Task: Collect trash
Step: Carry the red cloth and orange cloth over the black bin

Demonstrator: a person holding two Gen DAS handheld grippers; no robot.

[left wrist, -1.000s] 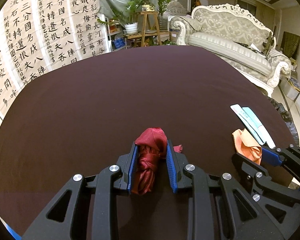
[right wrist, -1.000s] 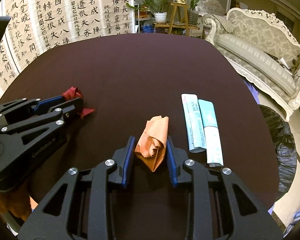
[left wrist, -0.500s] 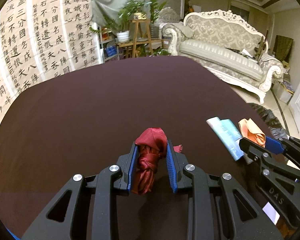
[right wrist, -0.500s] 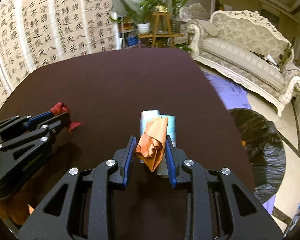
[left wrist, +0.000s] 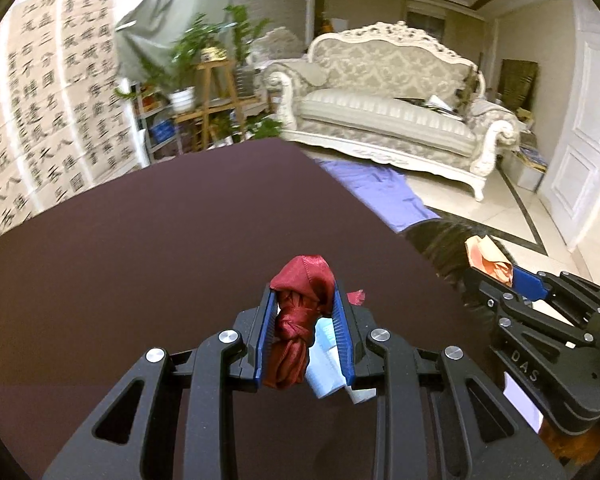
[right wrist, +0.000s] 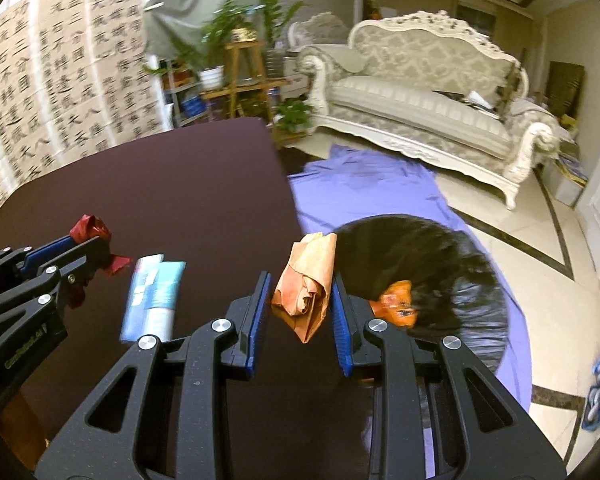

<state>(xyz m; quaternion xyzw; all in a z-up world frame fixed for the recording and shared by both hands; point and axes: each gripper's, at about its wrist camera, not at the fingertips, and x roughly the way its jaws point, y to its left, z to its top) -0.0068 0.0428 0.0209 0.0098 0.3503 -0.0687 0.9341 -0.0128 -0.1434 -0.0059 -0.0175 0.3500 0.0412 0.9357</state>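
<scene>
Trash rides in both grippers: the left gripper [left wrist: 305,308] has its blue pads pressed narrowly on a knotted red satin rag [left wrist: 300,312], held above the dark maroon table [left wrist: 148,248], with two pale blue packets [right wrist: 153,296] lying on the table beneath it. The right gripper [right wrist: 300,300] clamps a crumpled orange paper wad [right wrist: 310,284] (its tip hangs below the pads) at the table's 3 o'clock edge, just before the open black trash bag [right wrist: 432,256] on the floor, where orange scrap [right wrist: 396,304] already lies inside.
</scene>
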